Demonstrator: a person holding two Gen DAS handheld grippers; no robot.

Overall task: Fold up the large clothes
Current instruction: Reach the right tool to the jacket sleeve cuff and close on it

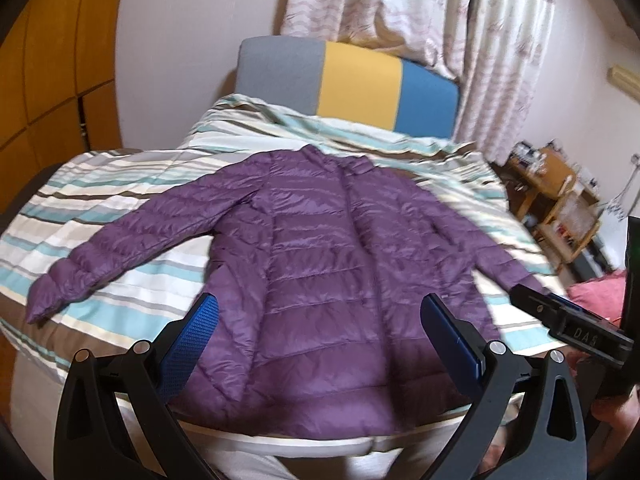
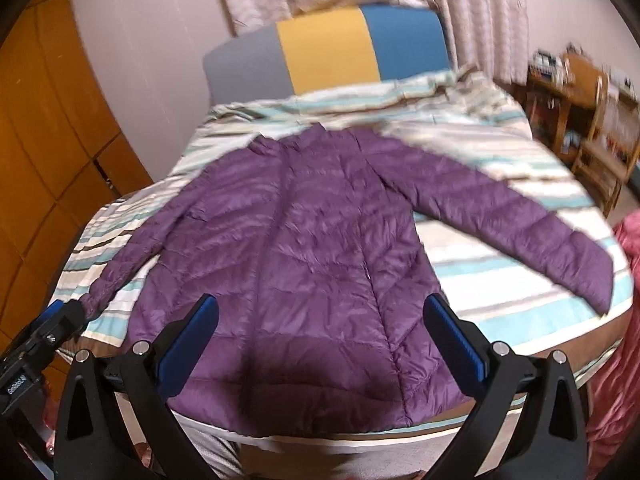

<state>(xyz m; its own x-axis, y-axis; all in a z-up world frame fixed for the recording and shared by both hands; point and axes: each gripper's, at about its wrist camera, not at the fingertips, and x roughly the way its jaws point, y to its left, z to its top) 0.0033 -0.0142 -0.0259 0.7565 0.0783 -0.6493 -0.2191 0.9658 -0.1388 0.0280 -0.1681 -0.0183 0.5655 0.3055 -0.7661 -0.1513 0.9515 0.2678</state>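
Note:
A purple quilted puffer jacket (image 1: 320, 248) lies flat, front up, on the striped bed, both sleeves spread outward. It also shows in the right wrist view (image 2: 304, 248). My left gripper (image 1: 320, 320) is open and empty, hovering over the jacket's hem. My right gripper (image 2: 320, 320) is open and empty over the hem too. The right gripper's body (image 1: 568, 320) shows at the right of the left view by the right cuff. The left gripper's body (image 2: 44, 340) shows at the left of the right view by the left cuff.
The bed has a striped cover (image 1: 132, 184) and a grey, yellow and blue headboard (image 1: 360, 84). Curtains (image 1: 420, 12) hang behind it. A wooden wardrobe (image 1: 48, 80) stands left. Wooden shelves (image 2: 588, 120) and a pink cloth (image 2: 624, 320) are on the right.

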